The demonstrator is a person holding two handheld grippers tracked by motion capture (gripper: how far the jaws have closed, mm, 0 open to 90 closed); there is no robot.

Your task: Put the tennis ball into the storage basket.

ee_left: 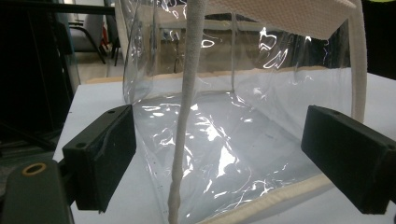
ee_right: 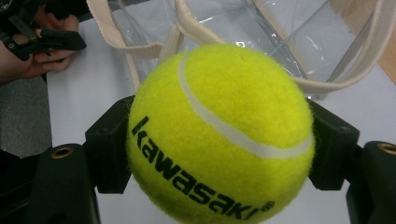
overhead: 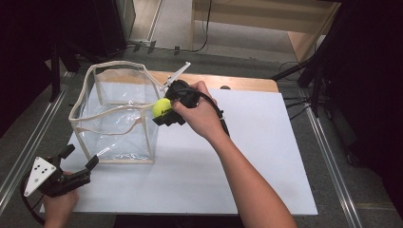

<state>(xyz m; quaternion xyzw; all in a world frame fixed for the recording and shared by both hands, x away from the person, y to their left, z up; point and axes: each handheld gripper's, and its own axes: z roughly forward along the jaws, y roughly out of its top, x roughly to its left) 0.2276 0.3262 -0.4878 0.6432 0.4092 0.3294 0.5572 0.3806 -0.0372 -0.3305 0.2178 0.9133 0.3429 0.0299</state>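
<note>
High view: my right gripper point(overhead: 164, 114) holds the tennis ball point(overhead: 161, 108) at the right-hand rim of the clear bag point(overhead: 114, 114), above the tabletop point(overhead: 247, 156).
Right gripper view: my two black jaws are clamped on either side of the yellow ball point(ee_right: 219, 130), black "kawasaki" lettering facing the camera; the bag's cream trim and clear wall lie just beyond it.
Left gripper: I hold it point(overhead: 81, 164) at the near left corner of the tabletop, jaws spread apart with nothing pressed between them.
Left gripper view: the bag's cream corner seam point(ee_left: 184, 116) stands upright between my open jaws, untouched by either.
Bag: standing open at the far left of the white tabletop, top rim sagging.
</note>
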